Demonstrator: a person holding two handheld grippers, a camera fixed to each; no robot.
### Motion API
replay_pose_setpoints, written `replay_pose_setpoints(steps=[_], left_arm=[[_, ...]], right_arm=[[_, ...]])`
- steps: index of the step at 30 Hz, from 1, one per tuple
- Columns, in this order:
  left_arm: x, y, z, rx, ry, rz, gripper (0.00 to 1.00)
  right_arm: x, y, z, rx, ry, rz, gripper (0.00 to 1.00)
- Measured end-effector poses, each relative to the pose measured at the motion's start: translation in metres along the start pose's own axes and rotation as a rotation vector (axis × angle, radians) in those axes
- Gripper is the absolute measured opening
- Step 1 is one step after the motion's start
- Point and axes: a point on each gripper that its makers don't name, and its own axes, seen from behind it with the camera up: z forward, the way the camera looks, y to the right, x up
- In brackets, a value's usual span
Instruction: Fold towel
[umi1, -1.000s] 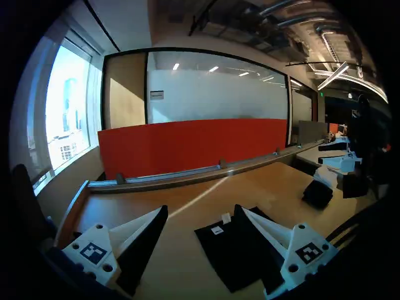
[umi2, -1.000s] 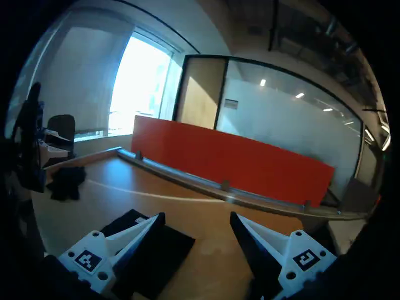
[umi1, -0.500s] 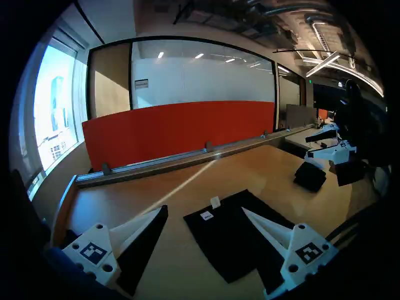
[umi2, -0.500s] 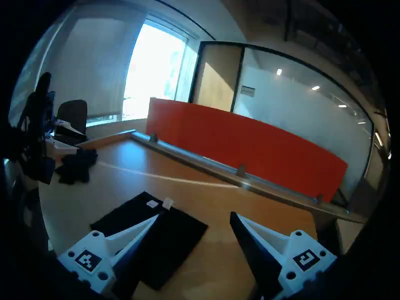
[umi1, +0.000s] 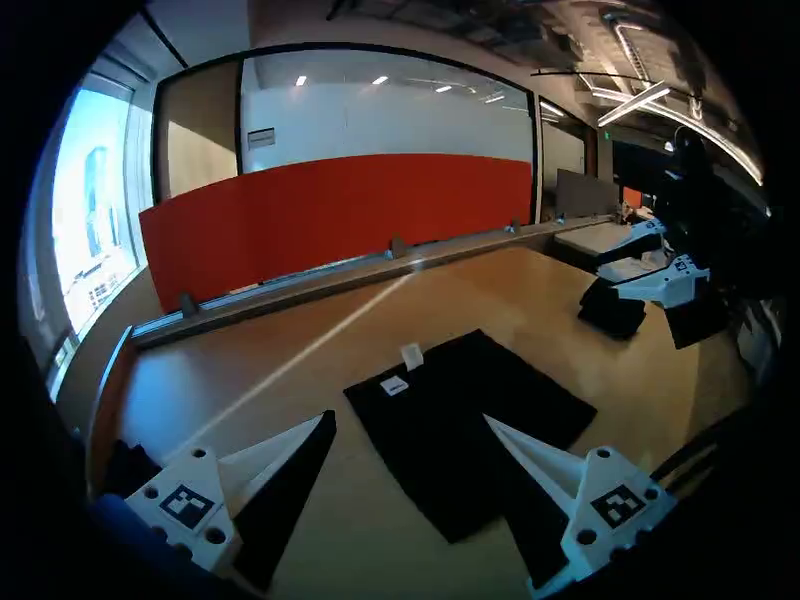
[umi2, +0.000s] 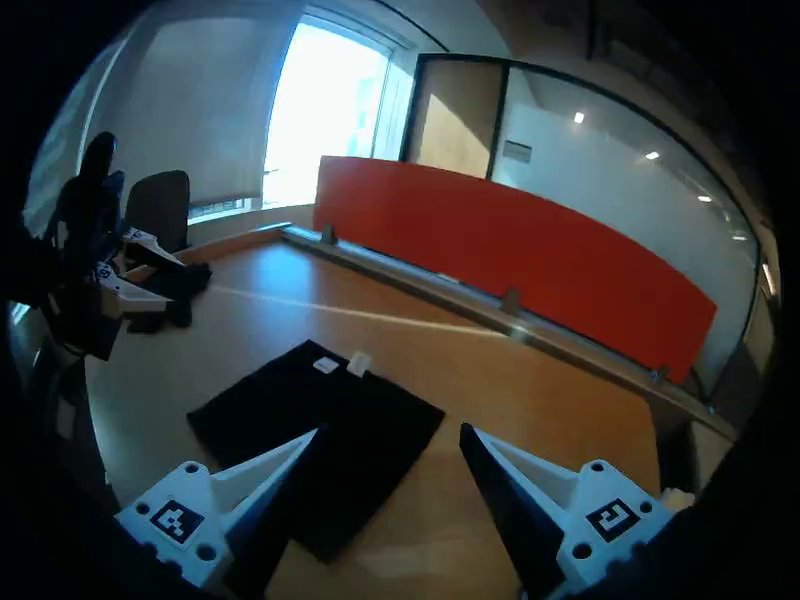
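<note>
Left hand-held gripper (umi1: 405, 430): fingers (umi1: 285, 470) spread wide, held up in the air, pointing forward and tilted slightly down. White finger bodies, black inner pads, a marker tag on each.
Right hand-held gripper (umi2: 390, 440): same state, fingers (umi2: 270, 480) wide apart, airborne, aimed forward and a little down. Neither is gripping.

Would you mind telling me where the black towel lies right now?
In the left gripper view, the black towel lies flat on the wooden desk, right of centre, with the red divider beyond it.
</note>
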Motion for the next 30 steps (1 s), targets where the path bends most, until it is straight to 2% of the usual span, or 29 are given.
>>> replay_pose_setpoints(steps=[9, 15, 21, 30], left_arm=[[-0.035, 0.016, 0.019, -0.047, -0.062, 0.012, 0.98], [-0.064, 0.028, 0.030, -0.079, -0.122, 0.047, 0.98], [-0.091, 0.042, 0.040, -0.123, -0.176, 0.047, 0.98], [-0.128, 0.047, 0.050, -0.146, -0.247, 0.064, 0.98]], right_arm=[[-0.039, -0.013, 0.016, 0.043, -0.060, -0.007, 1.00], [-0.071, -0.025, 0.027, 0.079, -0.105, -0.007, 1.00], [-0.101, -0.037, 0.035, 0.113, -0.146, -0.007, 1.00], [-0.136, -0.050, 0.046, 0.137, -0.199, -0.002, 1.00]])
